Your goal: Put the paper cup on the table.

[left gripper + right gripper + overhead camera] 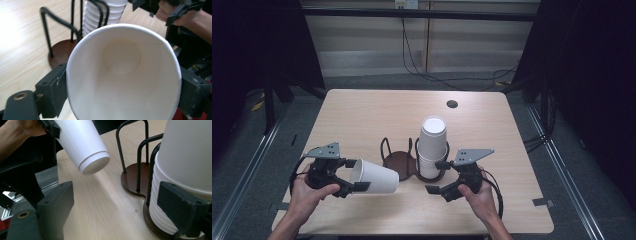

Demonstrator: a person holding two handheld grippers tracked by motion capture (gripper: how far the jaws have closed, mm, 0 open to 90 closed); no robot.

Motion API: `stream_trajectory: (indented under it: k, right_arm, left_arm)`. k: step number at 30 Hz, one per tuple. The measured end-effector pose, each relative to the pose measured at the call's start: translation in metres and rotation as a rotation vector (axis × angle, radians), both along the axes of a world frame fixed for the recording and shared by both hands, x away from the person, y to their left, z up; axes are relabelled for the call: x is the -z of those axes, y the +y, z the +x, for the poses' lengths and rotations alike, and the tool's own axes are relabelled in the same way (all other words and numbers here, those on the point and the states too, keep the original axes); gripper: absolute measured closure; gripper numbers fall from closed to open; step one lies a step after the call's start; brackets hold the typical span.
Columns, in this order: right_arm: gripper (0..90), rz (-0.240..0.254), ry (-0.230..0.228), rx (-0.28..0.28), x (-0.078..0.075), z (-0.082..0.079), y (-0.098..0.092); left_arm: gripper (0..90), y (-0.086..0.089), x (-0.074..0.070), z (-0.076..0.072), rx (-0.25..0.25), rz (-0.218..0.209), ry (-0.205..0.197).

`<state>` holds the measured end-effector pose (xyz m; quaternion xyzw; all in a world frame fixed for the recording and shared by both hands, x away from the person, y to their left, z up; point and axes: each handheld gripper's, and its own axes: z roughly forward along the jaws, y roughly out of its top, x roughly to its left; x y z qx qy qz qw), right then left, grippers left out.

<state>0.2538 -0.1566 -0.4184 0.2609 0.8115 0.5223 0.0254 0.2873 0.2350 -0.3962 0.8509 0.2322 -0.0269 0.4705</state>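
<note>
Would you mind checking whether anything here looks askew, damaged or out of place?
The white paper cup clamped in the left gripper is squeezed slightly oval at its rim and lies sideways. The tall stack of white cups sits upright in the black wire holder. Nothing spilled.

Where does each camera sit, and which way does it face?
High view: above the person's side, looking forward and down on the wooden table; both forearms show.
Left gripper view: rides the left gripper, looking into its white paper cup.
Right gripper view: rides the right gripper, facing the white cup stack.
Shared: the dark wire cup holder.
</note>
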Motion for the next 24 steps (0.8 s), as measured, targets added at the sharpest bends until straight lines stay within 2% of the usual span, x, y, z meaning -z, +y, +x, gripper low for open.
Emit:
stream_trajectory:
  k: [3,6,8,11,15,17,21,24]
  right_arm:
    - [14.6,-0.002,-0.002,0.004,0.000,0.000,0.000]
    - [14.6,0.005,0.004,0.003,0.002,0.002,0.000]
    - [14.6,-0.007,0.006,0.002,0.003,0.004,0.002]
    - [14.4,-0.022,0.008,0.008,0.002,0.003,0.003]
    - [14.5,-0.050,0.009,0.014,0.005,-0.001,0.000]
    - [14.5,-0.053,0.005,0.024,0.007,-0.005,-0.002]
    - [14.5,-0.061,0.005,0.040,0.009,-0.008,-0.007]
    - [14.4,-0.053,0.004,0.061,0.010,-0.008,-0.011]
  left_arm:
    - [13.1,0.006,-0.001,0.003,-0.008,0.009,0.010]
    - [13.1,0.008,-0.004,0.008,-0.020,0.071,0.009]
    - [13.0,0.011,-0.007,0.010,-0.015,0.084,0.012]
    - [12.8,0.016,-0.008,0.011,-0.022,0.130,0.012]
    - [12.6,0.024,-0.006,0.015,-0.042,0.176,0.021]
    - [12.4,0.026,-0.003,0.019,-0.042,0.214,0.017]
    - [12.2,0.027,0.001,0.027,-0.048,0.247,0.043]
    - [12.2,0.026,-0.003,0.031,-0.053,0.290,0.024]
